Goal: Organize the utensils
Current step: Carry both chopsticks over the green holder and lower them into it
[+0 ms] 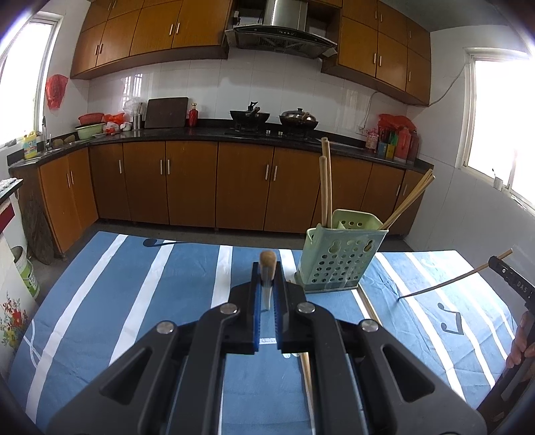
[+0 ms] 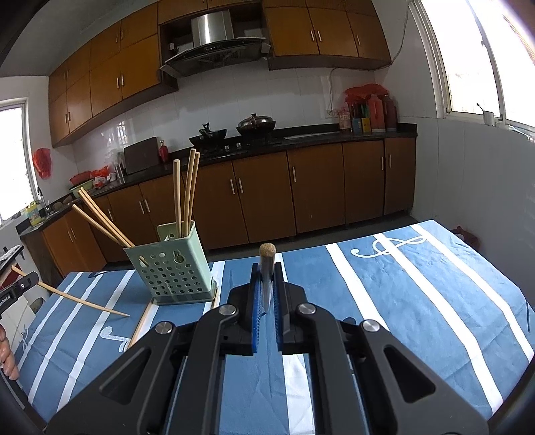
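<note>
Clamped between the left gripper's [image 1: 267, 284] pads, one chopstick [image 1: 267, 267] is held end-on; another chopstick [image 2: 267, 264] is likewise gripped by the right gripper [image 2: 267, 284].

This is a home kitchen. Brown wall cabinets [image 1: 157, 33] hang above a white tiled backsplash, and matching base cabinets [image 1: 190, 184] run under a dark countertop [image 1: 200, 134]. A steel range hood [image 1: 284, 30] sits over a gas stove with 2 woks [image 1: 249, 115] (1 lidded). A sink with a tap [image 1: 45, 128] occupies the left corner, beside bowls, bottles and a cutting board [image 1: 166, 112]. Windows [image 1: 501, 113] light both sides.
</note>
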The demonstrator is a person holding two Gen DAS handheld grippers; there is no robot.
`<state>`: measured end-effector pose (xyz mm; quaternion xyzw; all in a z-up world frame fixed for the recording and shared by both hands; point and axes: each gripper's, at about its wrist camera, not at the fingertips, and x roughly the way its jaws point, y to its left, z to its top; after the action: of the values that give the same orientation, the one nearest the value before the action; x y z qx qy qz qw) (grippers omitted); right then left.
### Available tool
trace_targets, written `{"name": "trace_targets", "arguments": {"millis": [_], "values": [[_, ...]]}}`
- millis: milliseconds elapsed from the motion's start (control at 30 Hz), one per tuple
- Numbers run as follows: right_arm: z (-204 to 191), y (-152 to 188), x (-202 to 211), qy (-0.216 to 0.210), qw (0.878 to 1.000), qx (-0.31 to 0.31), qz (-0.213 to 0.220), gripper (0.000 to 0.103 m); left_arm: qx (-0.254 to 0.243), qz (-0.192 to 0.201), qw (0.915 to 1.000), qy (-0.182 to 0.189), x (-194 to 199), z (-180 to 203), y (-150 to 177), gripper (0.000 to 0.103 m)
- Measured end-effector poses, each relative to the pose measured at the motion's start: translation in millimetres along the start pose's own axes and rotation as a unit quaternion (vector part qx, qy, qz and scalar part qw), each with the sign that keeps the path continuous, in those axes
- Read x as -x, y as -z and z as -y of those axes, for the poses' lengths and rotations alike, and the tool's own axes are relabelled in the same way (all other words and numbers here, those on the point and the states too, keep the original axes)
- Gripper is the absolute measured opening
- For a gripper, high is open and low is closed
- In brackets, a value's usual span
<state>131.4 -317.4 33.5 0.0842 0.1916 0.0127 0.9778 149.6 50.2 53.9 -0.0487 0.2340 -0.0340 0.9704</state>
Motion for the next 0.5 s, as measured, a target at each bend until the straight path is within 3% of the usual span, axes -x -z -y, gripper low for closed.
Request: {"name": "trace_targets", "arguments": {"millis": [233,500], "values": [[-11,-27,9,-0.015,0.999,0.012,0.033,0.008,-0.020,0.026,0.9993,0.018,13,12,-25,0.007],[-35,-69,32,-0.071,0.994,0.010,0.084,0.007,-0.031,0.074,0.9949,0.060,37,41,-68,0.007]]}}
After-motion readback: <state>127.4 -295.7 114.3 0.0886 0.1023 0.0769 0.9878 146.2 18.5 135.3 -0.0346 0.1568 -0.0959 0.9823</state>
